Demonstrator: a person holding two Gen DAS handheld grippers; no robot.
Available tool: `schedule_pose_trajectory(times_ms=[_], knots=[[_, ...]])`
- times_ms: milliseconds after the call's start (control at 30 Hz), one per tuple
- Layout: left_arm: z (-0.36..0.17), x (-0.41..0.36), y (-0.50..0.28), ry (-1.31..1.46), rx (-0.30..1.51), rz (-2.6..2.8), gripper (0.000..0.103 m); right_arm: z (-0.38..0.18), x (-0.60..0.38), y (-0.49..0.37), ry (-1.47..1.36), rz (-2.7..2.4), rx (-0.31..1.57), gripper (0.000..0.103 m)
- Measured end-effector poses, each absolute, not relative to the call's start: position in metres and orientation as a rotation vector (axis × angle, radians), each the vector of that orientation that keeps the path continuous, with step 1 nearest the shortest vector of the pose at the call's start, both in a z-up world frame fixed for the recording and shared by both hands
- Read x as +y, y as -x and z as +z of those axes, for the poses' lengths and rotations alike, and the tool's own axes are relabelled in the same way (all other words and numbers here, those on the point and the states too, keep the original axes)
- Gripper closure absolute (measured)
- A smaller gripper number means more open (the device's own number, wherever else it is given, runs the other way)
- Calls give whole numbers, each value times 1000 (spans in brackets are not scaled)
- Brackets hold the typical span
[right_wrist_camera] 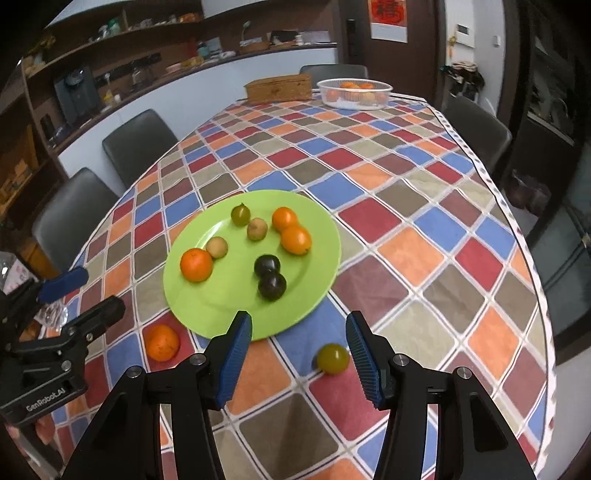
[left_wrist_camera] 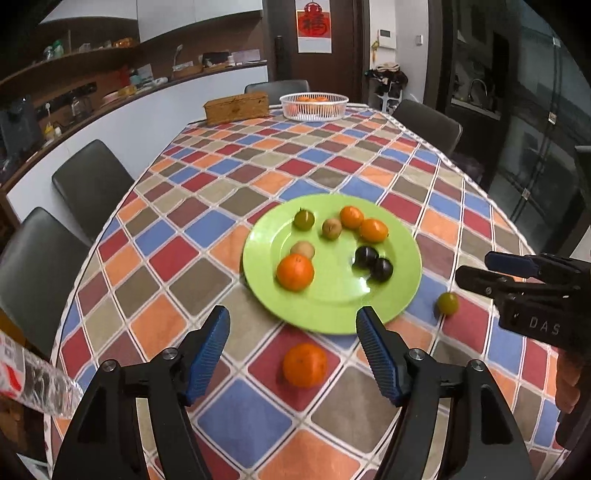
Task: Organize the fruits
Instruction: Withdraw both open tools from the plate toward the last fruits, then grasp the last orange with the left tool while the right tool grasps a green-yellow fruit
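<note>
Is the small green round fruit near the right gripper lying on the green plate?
No, the small green round fruit lies on the checkered tablecloth, outside the rim of the round green plate.

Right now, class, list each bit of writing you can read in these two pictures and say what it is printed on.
"DAS": on the right hand-held gripper body; the rest is cut off.
"GenRobot.AI": on the left hand-held gripper body.
"福": on the red wall poster.
Cloudy wrapper print: too blurred.
</note>
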State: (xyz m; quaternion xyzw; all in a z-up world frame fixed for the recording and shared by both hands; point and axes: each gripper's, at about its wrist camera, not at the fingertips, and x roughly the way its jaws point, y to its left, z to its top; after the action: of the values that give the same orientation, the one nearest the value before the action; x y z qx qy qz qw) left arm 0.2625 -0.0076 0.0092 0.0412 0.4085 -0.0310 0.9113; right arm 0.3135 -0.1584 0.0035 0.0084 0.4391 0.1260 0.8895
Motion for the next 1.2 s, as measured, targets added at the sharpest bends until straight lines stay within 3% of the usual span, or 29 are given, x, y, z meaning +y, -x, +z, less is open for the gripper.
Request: schedule_pose_trajectory(times_ms=[633,1100,1200], knots=[[-50,-9,-245,-111,954,-29,33,-52,-178,-289,-52,172,958,49],[-64,-4,-262,-80,967,-30,33,-66,-173,-307,-17,177,970,52],[-66,-5,-266,-74,976,-37,40,-67,-172,-310,-19,183,974,55]])
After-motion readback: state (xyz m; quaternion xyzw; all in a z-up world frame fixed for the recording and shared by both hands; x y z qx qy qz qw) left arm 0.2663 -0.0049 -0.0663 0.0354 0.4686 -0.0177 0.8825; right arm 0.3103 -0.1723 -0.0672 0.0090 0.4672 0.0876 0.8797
